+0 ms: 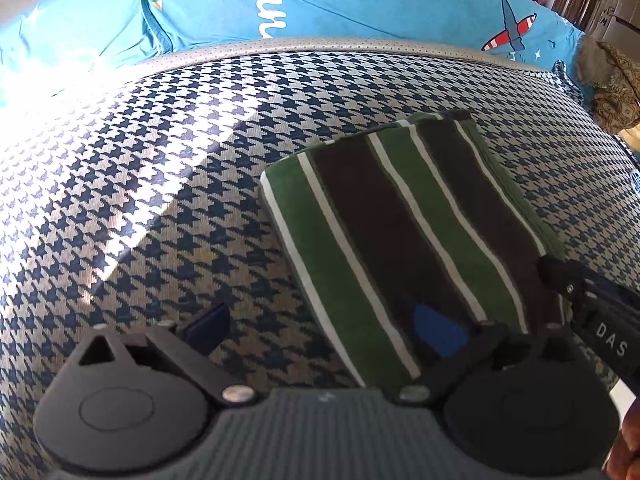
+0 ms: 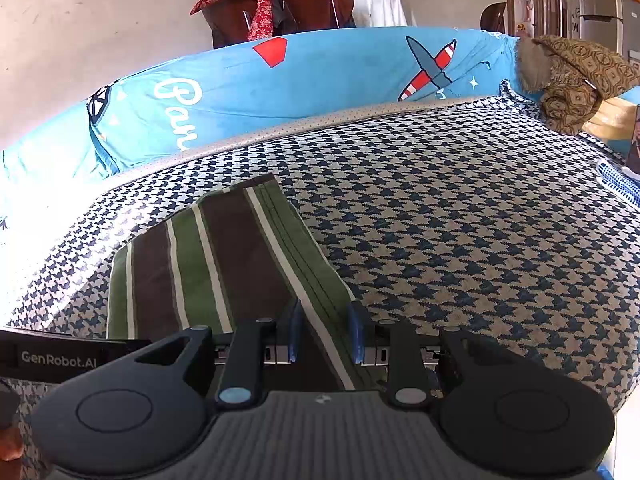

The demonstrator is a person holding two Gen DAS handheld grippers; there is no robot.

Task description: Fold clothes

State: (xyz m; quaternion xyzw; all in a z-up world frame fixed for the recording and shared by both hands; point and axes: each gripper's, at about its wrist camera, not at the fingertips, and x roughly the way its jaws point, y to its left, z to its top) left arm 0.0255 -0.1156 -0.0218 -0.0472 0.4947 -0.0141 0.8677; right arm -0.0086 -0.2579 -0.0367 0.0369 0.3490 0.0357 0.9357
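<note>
A folded garment (image 1: 404, 224) with green, brown and white stripes lies flat on the houndstooth-covered surface (image 1: 152, 184). My left gripper (image 1: 324, 330) is open wide at its near edge. Its right finger, with a blue pad (image 1: 440, 332), sits over the garment, and its left finger (image 1: 208, 326) is over bare cover. In the right wrist view the garment (image 2: 208, 260) lies left of centre. My right gripper (image 2: 326, 332) is open a little and straddles the garment's near right edge. The cloth lies flat between the blue pads (image 2: 297, 332), not pinched. The right gripper's body (image 1: 592, 312) shows at the garment's right corner.
A blue sheet (image 2: 320, 76) printed with aeroplanes and lettering rises behind the surface. A brown patterned cloth (image 2: 572, 80) is bunched at the far right. Wooden chairs with a red floral cloth (image 2: 256, 4) stand by the wall. The left gripper's body (image 2: 60, 358) is at the left.
</note>
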